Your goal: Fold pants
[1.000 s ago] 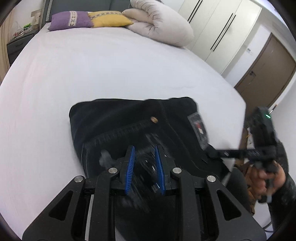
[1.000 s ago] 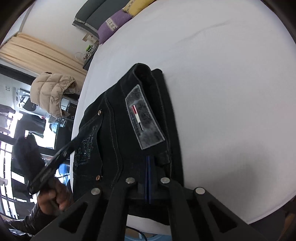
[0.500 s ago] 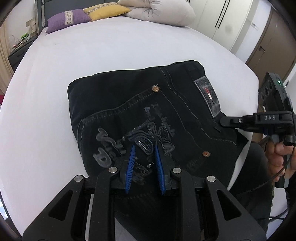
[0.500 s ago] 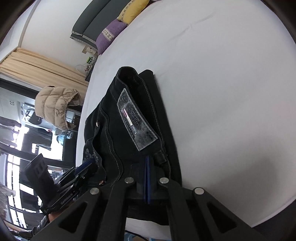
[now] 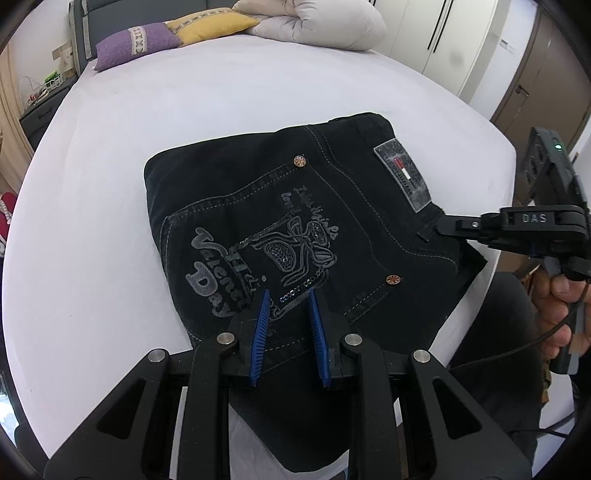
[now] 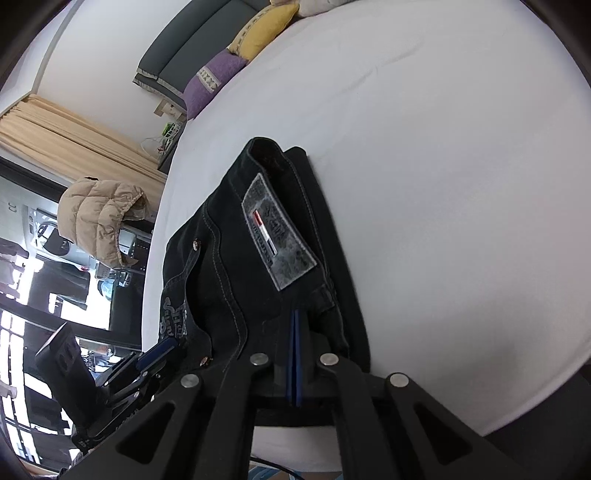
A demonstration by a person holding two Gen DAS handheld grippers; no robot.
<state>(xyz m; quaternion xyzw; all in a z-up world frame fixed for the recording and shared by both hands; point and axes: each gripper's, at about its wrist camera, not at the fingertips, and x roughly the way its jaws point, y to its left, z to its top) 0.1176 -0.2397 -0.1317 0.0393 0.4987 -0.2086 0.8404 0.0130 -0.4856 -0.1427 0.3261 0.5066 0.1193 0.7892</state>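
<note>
Black jeans (image 5: 295, 229) lie folded into a compact rectangle on the white bed (image 5: 184, 110), back pocket print and grey waistband patch facing up. My left gripper (image 5: 288, 302) is open and empty, hovering over the near edge of the pocket print. My right gripper (image 6: 295, 321) is shut on the jeans' waistband fabric (image 6: 317, 299) just below the patch; it also shows in the left wrist view (image 5: 439, 227) at the jeans' right corner. The jeans (image 6: 240, 277) run away from the right gripper toward the bed's left edge.
A purple pillow (image 5: 136, 48), a yellow pillow (image 5: 210, 26) and a bunched beige duvet (image 5: 314, 22) lie at the head of the bed. White wardrobe doors (image 5: 461, 40) stand at the back right. The bed edge (image 5: 495, 258) runs close to the jeans' right corner.
The left gripper has risen and pulled back from the jeans, so the whole pocket print now shows. The right gripper stays shut on the waistband, little moved.
</note>
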